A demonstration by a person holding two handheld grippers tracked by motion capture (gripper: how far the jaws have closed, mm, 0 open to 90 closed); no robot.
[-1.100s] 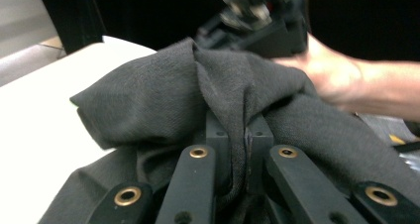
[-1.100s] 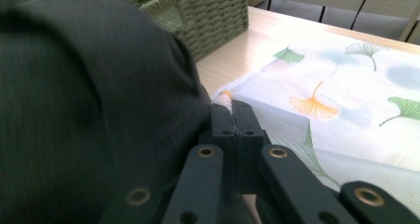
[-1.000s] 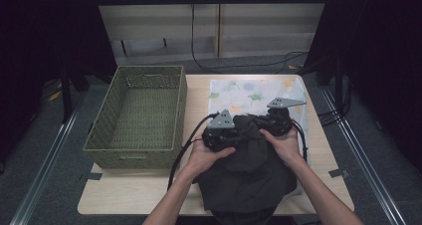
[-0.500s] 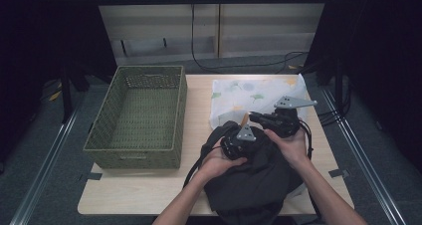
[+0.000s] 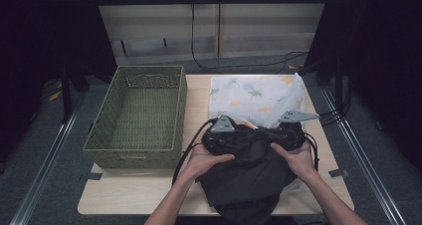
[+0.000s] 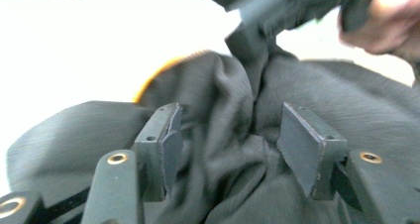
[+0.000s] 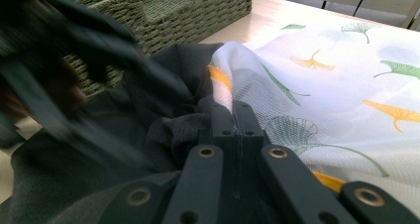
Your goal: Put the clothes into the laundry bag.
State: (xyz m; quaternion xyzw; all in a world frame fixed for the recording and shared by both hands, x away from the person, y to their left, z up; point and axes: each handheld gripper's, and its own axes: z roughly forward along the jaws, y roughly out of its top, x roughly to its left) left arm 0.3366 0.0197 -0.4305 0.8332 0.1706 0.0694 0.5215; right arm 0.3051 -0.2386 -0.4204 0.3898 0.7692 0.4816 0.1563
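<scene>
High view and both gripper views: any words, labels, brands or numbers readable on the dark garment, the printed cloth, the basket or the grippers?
None can be read. The dark garment is plain. The printed cloth bears only green and orange leaf shapes, no lettering. The woven basket carries no tag. The left gripper and right gripper show bare black parts and screws.

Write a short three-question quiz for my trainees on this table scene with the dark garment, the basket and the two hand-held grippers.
1. True or false: the left gripper has its jaws clamped on the dark garment.
2. Which gripper pinches a fold of the garment with its jaws together? A) left B) right C) neither
3. What lies in the woven basket, seen from the high view?

Key
1. False: its jaws have just been opening and stand apart, with cloth bunched between them but not pressed.
2. B: the right gripper is shut on a fold, beside the leaf-print cloth.
3. Nothing; its floor is bare.
</scene>
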